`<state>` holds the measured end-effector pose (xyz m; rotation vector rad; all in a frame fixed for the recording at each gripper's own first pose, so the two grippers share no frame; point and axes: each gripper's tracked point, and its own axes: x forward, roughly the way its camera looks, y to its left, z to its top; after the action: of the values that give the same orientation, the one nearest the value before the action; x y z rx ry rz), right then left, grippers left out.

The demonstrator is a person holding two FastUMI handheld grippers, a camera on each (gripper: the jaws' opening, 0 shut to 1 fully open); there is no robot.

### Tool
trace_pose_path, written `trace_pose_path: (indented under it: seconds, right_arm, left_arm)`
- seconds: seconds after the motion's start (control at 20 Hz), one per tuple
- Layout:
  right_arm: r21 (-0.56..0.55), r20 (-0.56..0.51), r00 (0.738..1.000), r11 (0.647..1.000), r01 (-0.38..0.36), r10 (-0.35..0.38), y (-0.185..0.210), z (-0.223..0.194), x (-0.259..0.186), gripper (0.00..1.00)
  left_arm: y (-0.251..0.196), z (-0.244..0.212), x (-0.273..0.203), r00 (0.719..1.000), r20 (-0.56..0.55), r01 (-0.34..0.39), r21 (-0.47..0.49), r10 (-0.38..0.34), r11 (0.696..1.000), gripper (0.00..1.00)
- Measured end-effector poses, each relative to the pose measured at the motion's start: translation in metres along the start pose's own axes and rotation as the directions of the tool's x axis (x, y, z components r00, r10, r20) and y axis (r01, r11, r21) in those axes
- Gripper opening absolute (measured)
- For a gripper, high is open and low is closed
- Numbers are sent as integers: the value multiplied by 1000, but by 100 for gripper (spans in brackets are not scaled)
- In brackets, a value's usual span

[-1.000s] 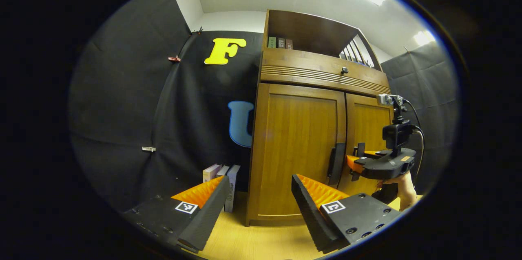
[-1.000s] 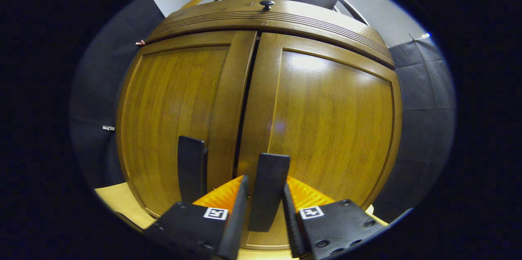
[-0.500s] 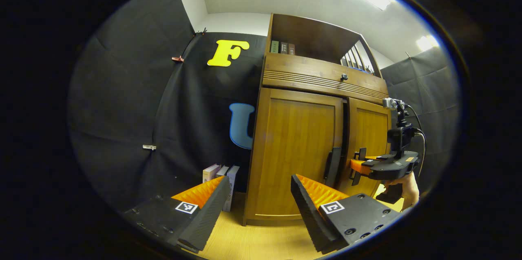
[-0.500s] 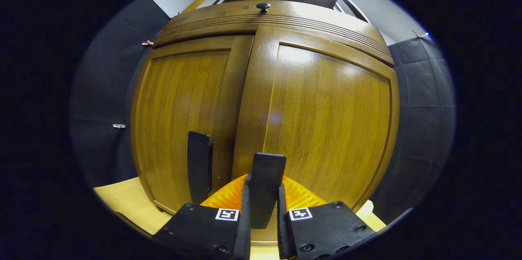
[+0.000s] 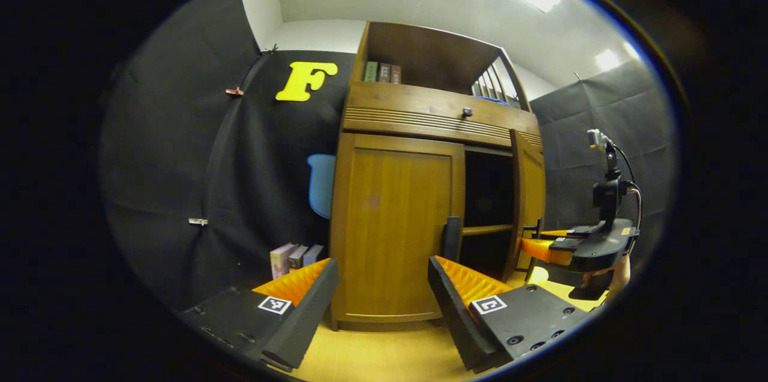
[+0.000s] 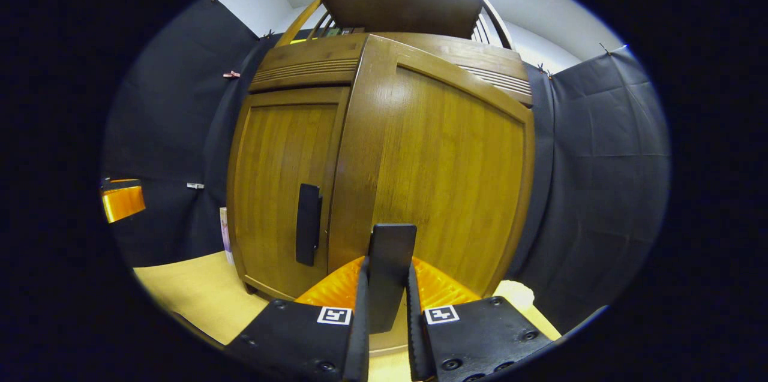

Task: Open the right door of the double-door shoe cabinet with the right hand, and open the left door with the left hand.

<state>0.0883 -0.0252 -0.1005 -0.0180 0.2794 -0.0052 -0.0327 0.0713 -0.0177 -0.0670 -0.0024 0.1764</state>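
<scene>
books (image 5: 295,256) stand left of the shoe cabinet (image 5: 396,226).

Cabinet (image 6: 444,148) glossy varnished wood; handles (image 6: 308,223) seemingly matt plastic.

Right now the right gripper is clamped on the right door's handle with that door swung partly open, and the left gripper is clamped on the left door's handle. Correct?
Not quite. The left gripper is open, short of the left door's handle, as the left gripper view shows. The right gripper does clamp the right door's handle, right door partly open.

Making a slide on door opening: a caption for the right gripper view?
Right gripper clamped on the right door's handle, right door swung partly open.
</scene>
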Motion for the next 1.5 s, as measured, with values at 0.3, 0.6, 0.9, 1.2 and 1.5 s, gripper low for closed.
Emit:
trace_pose_path:
  seconds: [0.3,0.6,0.9,1.2,1.5]
  right_arm:
    - [6,6,1000,1000,26,-26,-36,2,-41,29]
    - [-19,13,995,995,98,-98,-75,0,-72,24]
    - [12,-2,986,986,167,-167,-118,-12,-89,21]
    - [28,-28,982,981,190,-189,-158,-17,-100,13]
    - [49,-30,985,984,171,-169,-185,-21,-108,15]
  left_arm:
    - [-57,-7,4,994,-8,110,-5,-110,994,93]
    - [-100,-16,14,980,-26,195,-20,-195,981,93]
    - [-128,-26,32,970,-40,239,-19,-240,971,93]
    - [-120,-24,78,985,-9,173,2,-173,985,94]
    - [-117,-38,123,992,-27,127,1,-127,992,93]
